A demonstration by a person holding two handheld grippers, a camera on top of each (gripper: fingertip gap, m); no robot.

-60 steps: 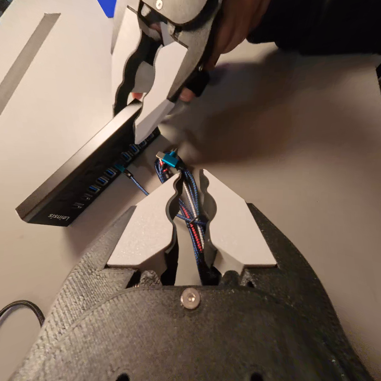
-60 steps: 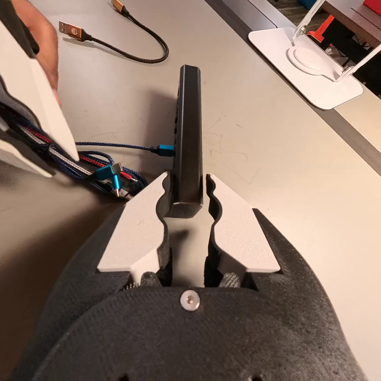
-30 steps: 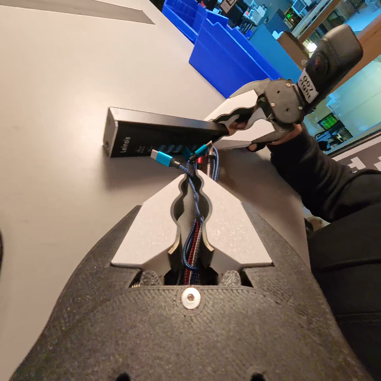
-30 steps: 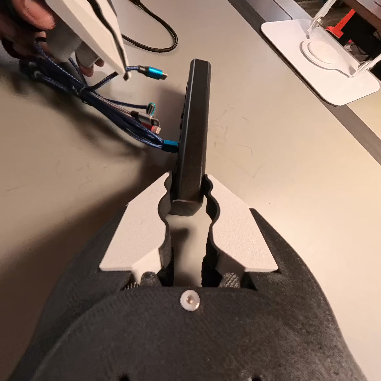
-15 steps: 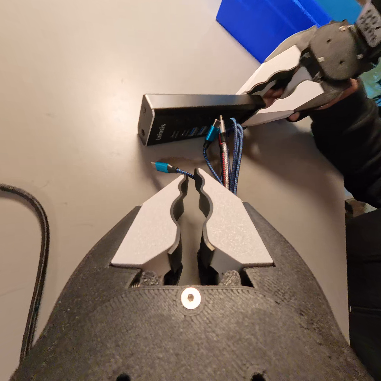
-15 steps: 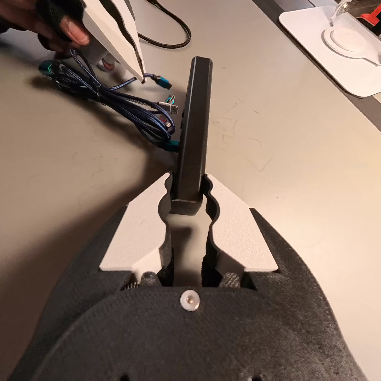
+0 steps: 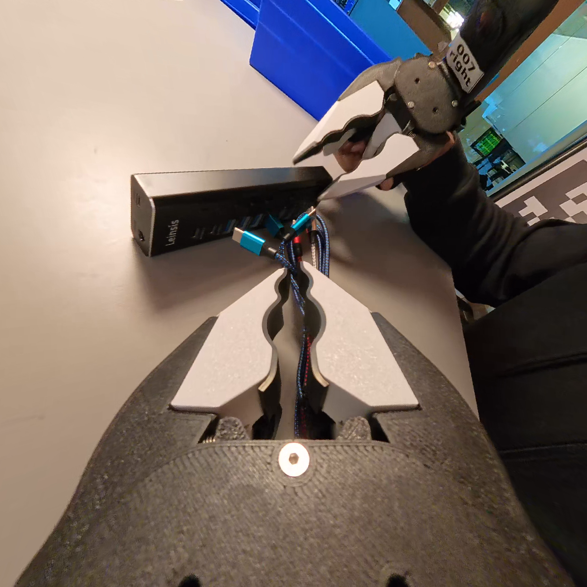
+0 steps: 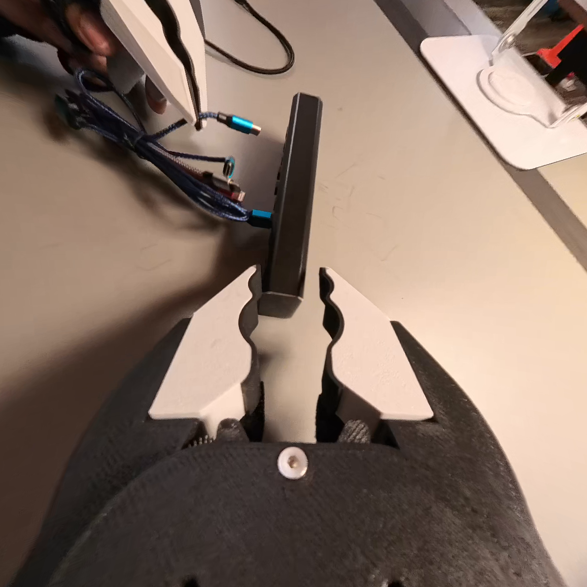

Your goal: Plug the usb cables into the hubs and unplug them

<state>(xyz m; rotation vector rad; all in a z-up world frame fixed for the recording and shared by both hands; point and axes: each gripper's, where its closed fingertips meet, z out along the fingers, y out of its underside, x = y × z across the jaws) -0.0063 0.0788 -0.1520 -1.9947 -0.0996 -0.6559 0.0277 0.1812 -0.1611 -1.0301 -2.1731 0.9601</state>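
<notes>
The long black rectangular USB hub (image 8: 293, 203) lies flat on the beige table (image 8: 413, 254), its long axis running from 6 to 12 o'clock, ports facing 9 o'clock. The right gripper (image 8: 289, 273) stands apart around its near end. The left gripper (image 7: 293, 272), at 11 o'clock, is clamped on the blue braided cable bundle (image 7: 300, 333), whose loose turquoise plug (image 8: 243, 124) points at the ports; a black cable (image 8: 263, 60) loops behind.

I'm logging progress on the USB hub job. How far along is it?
Done: one blue plug sits in the black hub. In hand: the left gripper pinches a braided cable with a loose blue connector; the right gripper is open around the hub's end. Left: the other loose connectors, and unplugging.
</notes>
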